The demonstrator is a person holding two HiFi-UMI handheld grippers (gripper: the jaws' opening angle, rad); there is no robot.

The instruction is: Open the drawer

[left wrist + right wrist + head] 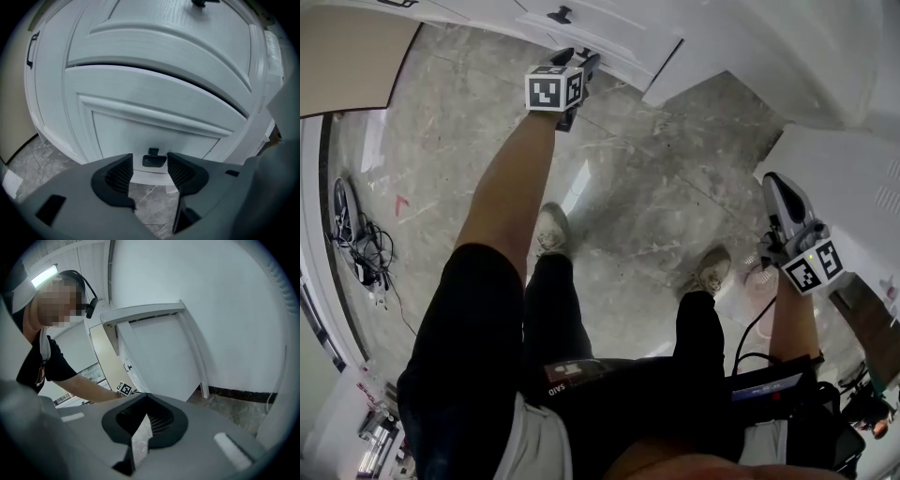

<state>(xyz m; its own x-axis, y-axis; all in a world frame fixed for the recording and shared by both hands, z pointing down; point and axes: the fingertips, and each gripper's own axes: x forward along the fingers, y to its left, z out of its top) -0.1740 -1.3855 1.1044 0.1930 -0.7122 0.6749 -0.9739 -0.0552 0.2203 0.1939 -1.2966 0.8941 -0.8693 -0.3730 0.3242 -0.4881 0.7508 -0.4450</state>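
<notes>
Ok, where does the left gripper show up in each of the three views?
Head view: the left gripper is at top centre, in front of the white drawer cabinet.
Left gripper view: the gripper fills the bottom, jaws open, with a dark drawer handle beyond the gap.
Right gripper view: it is small, lower left of centre, beside the cabinet.
Shared landmark: the white drawer cabinet, in all three.

- The drawer [154, 101] is white with a raised panelled front. It is the lowest one in the white cabinet [49, 84], its front upright and seemingly shut.
- Its small dark handle [154, 160] sits low at the front's middle.
</notes>
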